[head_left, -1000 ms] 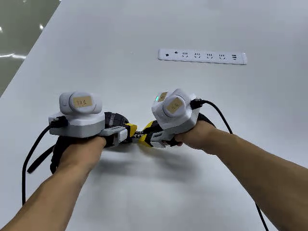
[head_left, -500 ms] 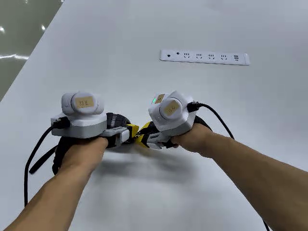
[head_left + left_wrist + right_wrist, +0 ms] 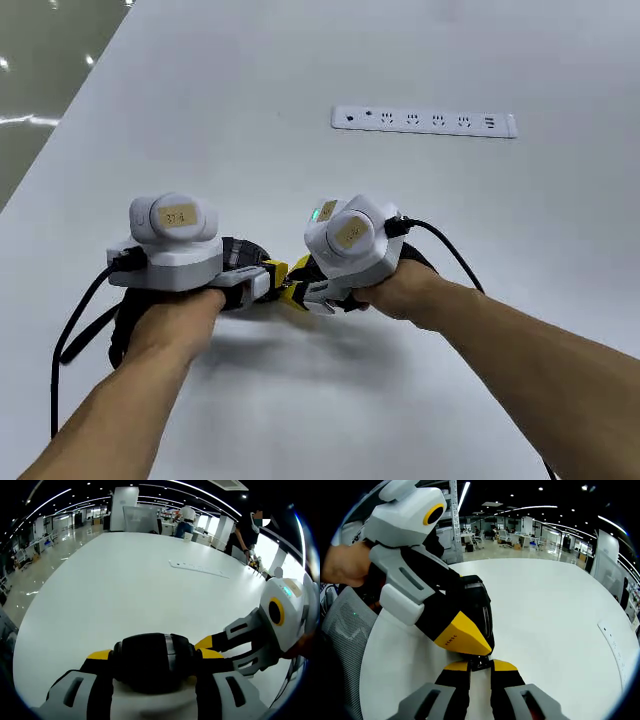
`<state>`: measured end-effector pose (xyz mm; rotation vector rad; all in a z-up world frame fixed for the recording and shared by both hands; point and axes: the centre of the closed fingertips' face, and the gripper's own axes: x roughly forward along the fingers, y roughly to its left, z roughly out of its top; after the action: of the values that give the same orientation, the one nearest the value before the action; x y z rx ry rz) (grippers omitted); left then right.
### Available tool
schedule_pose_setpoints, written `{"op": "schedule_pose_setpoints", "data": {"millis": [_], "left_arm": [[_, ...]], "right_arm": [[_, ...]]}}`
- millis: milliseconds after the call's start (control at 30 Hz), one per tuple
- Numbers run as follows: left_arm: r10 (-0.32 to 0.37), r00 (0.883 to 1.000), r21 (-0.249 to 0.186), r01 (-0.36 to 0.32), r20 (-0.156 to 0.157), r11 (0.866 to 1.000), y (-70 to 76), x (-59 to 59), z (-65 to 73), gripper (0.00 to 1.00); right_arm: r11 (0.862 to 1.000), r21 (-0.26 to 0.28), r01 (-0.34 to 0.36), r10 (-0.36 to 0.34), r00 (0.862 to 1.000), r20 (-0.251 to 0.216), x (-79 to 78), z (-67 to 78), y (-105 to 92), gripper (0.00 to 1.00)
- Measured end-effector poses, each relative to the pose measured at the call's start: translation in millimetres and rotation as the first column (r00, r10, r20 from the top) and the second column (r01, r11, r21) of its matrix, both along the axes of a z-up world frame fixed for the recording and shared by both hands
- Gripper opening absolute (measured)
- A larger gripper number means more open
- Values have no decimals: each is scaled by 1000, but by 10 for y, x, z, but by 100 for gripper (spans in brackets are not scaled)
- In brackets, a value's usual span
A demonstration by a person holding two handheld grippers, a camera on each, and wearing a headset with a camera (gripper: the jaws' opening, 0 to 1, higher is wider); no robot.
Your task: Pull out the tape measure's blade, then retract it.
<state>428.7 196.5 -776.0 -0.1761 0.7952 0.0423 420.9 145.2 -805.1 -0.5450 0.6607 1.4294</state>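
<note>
Holding item, nearest: left hand (image 3: 172, 318) and right hand (image 3: 402, 287), forearms reaching in from the lower edge of the head view, each carrying one hand-held gripper

Left hand-held gripper (image 3: 264, 276): yellow-tipped jaws set apart and clamped on either side of the tape measure (image 3: 154, 663), a black rounded case that sits between them, just above the desk (image 3: 300, 160); a black cable (image 3: 72, 318) trails from its rear

Right hand-held gripper (image 3: 481, 673): pointed at the left one, tips almost meeting it; jaws drawn narrow, nipping a small dark blade hook (image 3: 480, 663) right at the case's lower edge; no length of blade shows between hook and case

Desk: white, broad, bare around the hands

Power strip (image 3: 423, 121): white, lying flat, well beyond the hand-held grippers toward the far edge

Background, left gripper view: open office hall with ceiling lights, people (image 3: 188, 519) standing past the desk's far end
</note>
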Motion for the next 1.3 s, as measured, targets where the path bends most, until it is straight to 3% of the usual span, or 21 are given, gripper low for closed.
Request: {"op": "schedule_pose_setpoints", "data": {"millis": [467,1033,1300], "left_arm": [[14,1000,-10,-14,2,1000,-2,7,5,64],[-12,1000,1,12,5,1000,21,-11,30,65],[-49,999,22,49,-15,999,49,-75,22,68]], "right_arm": [[1000,-3,-2,2,999,36,46,35,-30,16],[999,15,34,-35,999,14,69,86,-146,23],[998,19,58,-58,998,20,87,148,-263,29]]}}
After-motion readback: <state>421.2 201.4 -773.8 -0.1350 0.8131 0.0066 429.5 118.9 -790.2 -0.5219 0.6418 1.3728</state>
